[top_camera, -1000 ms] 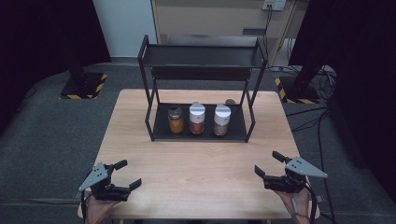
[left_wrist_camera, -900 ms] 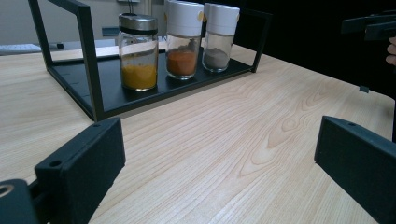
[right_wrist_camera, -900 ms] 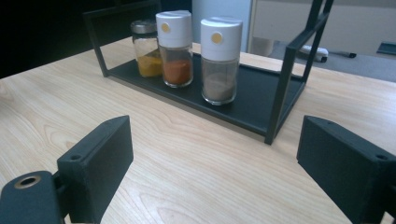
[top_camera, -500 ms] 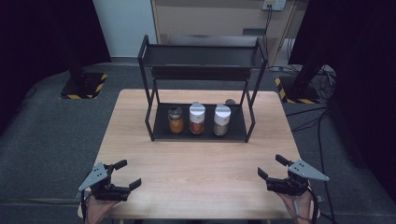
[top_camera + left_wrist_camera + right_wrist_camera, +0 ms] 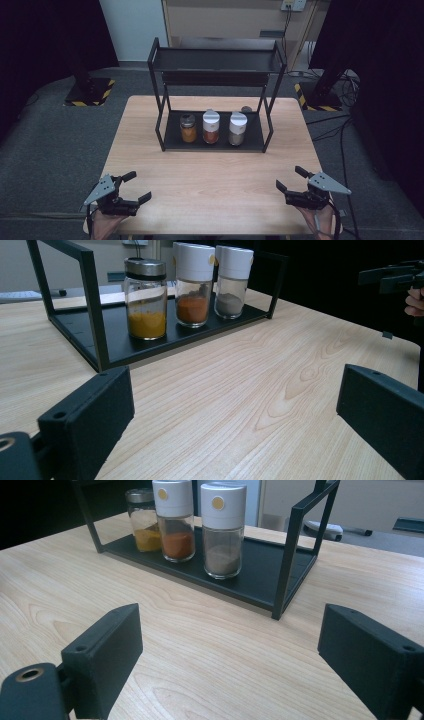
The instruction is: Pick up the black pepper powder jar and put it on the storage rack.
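A black two-tier rack [image 5: 215, 60] stands at the back of the wooden table [image 5: 210, 185]. On its lower shelf stand three spice jars in a row: a yellow-powder jar [image 5: 188, 128] with a metal lid, a red-powder jar [image 5: 211, 127] and a grey-powder jar [image 5: 237, 129], both white-capped. My left gripper [image 5: 137, 186] is open at the near left corner, nothing between its jaws. My right gripper [image 5: 290, 179] is open at the near right corner, also holding nothing. Both point at the rack [image 5: 95, 305], far short of the jars [image 5: 222, 535].
A small dark round object [image 5: 246, 109] lies on the table behind the rack's right side. The rack's upper shelf is bare. Bare wood stretches between the grippers and the rack. Grey carpet and cables surround the table.
My right gripper has drifted slightly toward the table's near right edge. The left gripper and the jars have stayed where they were.
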`<act>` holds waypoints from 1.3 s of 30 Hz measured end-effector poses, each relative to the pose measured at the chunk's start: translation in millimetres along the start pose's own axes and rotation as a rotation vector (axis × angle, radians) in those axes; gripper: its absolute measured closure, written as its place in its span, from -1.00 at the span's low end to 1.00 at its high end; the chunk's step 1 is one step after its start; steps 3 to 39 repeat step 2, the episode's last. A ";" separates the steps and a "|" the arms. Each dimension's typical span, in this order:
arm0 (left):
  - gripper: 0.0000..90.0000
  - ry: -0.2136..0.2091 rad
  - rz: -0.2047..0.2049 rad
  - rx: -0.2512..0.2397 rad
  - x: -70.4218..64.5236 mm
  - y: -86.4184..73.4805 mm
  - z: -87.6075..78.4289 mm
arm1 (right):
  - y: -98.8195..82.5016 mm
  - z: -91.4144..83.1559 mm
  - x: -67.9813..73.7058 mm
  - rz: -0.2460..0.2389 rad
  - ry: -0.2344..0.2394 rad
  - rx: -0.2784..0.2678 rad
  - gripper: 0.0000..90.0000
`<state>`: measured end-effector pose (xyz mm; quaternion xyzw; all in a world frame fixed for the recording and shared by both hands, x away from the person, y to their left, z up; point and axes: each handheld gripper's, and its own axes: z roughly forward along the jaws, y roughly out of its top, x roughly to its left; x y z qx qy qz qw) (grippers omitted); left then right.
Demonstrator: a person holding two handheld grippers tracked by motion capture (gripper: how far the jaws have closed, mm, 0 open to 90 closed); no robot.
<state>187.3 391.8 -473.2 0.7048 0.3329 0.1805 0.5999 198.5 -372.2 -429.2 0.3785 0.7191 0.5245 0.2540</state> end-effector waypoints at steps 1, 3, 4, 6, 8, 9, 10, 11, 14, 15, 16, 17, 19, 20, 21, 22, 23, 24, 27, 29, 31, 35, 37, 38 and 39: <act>-0.97 0.000 0.001 0.000 -0.1 0.0 0.0 | -0.1 0.0 -0.2 0.000 0.001 0.000 -0.76; -0.97 0.000 0.001 0.000 -0.1 0.0 0.0 | -0.2 0.0 -0.6 0.000 0.002 0.001 -0.76; -0.97 0.000 0.001 0.000 -0.1 0.0 0.0 | -0.2 0.0 -0.6 0.000 0.002 0.001 -0.76; -0.97 0.000 0.001 0.000 -0.1 0.0 0.0 | -0.2 0.0 -0.6 0.000 0.002 0.001 -0.76; -0.97 0.000 0.001 0.000 -0.1 0.0 0.0 | -0.2 0.0 -0.6 0.000 0.002 0.001 -0.76; -0.97 0.000 0.001 0.000 -0.1 0.0 0.0 | -0.2 0.0 -0.6 0.000 0.002 0.001 -0.76; -0.97 0.000 0.001 0.000 -0.1 0.0 0.0 | -0.2 0.0 -0.6 0.000 0.002 0.001 -0.76; -0.97 0.000 0.001 0.000 -0.1 0.0 0.0 | -0.2 0.0 -0.6 0.000 0.002 0.001 -0.76; -0.97 0.000 0.001 0.000 -0.1 0.0 0.0 | -0.2 0.0 -0.6 0.000 0.002 0.001 -0.76; -0.97 0.000 0.001 0.000 -0.1 0.0 0.0 | -0.2 0.0 -0.6 0.000 0.002 0.001 -0.76; -0.97 0.000 0.001 0.000 -0.1 0.0 0.0 | -0.2 0.0 -0.6 0.000 0.002 0.001 -0.76; -0.97 0.000 0.001 0.000 -0.1 0.0 0.0 | -0.2 0.0 -0.6 0.000 0.002 0.001 -0.76; -0.97 0.000 0.001 0.000 -0.1 0.0 0.0 | -0.2 0.0 -0.6 0.000 0.002 0.001 -0.76; -0.97 0.000 0.001 0.000 -0.1 0.0 0.0 | -0.2 0.0 -0.6 0.000 0.002 0.001 -0.76; -0.97 0.000 0.001 0.000 -0.1 0.0 0.0 | -0.2 0.0 -0.6 0.000 0.002 0.001 -0.76; -0.97 0.000 0.001 0.000 -0.1 0.0 0.0 | -0.2 0.0 -0.6 0.000 0.002 0.001 -0.76; -0.97 0.000 0.001 0.000 -0.1 0.0 0.0 | -0.2 0.0 -0.6 0.000 0.002 0.001 -0.76; -0.97 0.000 0.001 0.000 -0.1 0.0 0.0 | -0.2 0.0 -0.6 0.000 0.002 0.001 -0.76; -0.97 0.000 0.001 0.000 -0.1 0.0 0.0 | -0.2 0.0 -0.6 0.000 0.002 0.001 -0.76; -0.97 0.000 0.001 0.000 -0.1 0.0 0.0 | -0.2 0.0 -0.6 0.000 0.002 0.001 -0.76; -0.97 0.000 0.001 0.000 -0.1 0.0 0.0 | -0.2 0.0 -0.6 0.000 0.002 0.001 -0.76; -0.97 0.000 0.001 0.000 -0.1 0.0 0.0 | -0.2 0.0 -0.6 0.000 0.002 0.001 -0.76; -0.97 0.000 0.001 0.000 -0.1 0.0 0.0 | -0.2 0.0 -0.6 0.000 0.002 0.001 -0.76; -0.97 0.000 0.001 0.000 -0.1 0.0 0.0 | -0.2 0.0 -0.6 0.000 0.002 0.001 -0.76; -0.97 0.000 0.001 0.000 -0.1 0.0 0.0 | -0.2 0.0 -0.6 0.000 0.002 0.001 -0.76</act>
